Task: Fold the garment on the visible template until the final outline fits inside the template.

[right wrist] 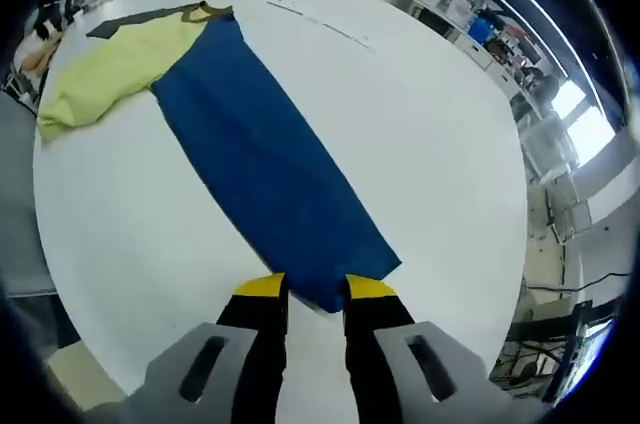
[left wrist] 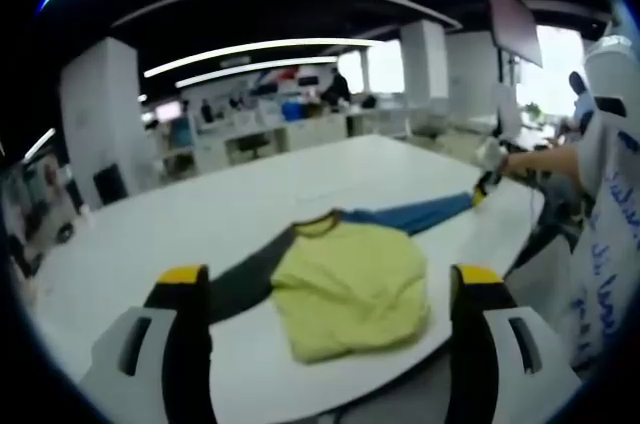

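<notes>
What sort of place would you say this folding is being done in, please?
Most likely an open-plan office or lab. A large white table holds the yellow, grey and blue garment; behind it stand desks with monitors and clutter, long ceiling strip lights run overhead, and bright windows line the far side.

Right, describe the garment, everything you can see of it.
The garment is a soft long-sleeved top with a yellow-green body, one blue sleeve, one dark grey sleeve and a dark collar. It lies flat on the white table, the blue sleeve stretched out straight. The right gripper is closed on that sleeve's end.
</notes>
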{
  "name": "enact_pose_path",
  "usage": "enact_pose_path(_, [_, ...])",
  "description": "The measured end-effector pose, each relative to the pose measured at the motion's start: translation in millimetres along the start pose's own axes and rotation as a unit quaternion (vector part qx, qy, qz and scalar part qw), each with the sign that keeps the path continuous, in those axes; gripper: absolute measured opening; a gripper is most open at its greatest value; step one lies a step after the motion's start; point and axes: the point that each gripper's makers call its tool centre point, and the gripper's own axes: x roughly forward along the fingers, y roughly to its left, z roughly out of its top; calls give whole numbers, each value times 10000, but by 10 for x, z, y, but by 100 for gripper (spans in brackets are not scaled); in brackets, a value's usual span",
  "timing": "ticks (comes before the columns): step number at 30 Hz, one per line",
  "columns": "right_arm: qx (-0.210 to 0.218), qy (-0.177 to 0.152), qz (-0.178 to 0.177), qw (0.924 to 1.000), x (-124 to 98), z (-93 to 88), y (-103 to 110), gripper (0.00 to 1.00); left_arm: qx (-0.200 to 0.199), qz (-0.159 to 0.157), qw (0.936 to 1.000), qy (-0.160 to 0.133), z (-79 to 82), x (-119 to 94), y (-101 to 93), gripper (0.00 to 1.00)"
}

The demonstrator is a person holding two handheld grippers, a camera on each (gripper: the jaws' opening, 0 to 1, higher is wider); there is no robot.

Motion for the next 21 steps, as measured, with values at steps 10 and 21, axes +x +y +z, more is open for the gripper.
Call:
enact_pose_path(10, [-29,-495,92,9987,-186,243,360,33,-9,-170,9998,-53,-4,47,21,98])
enact_pose_path(21, [196,-1800,372,9828,-736,966,1052,52,-56,-264,9996,-71,-91,-46,155,98])
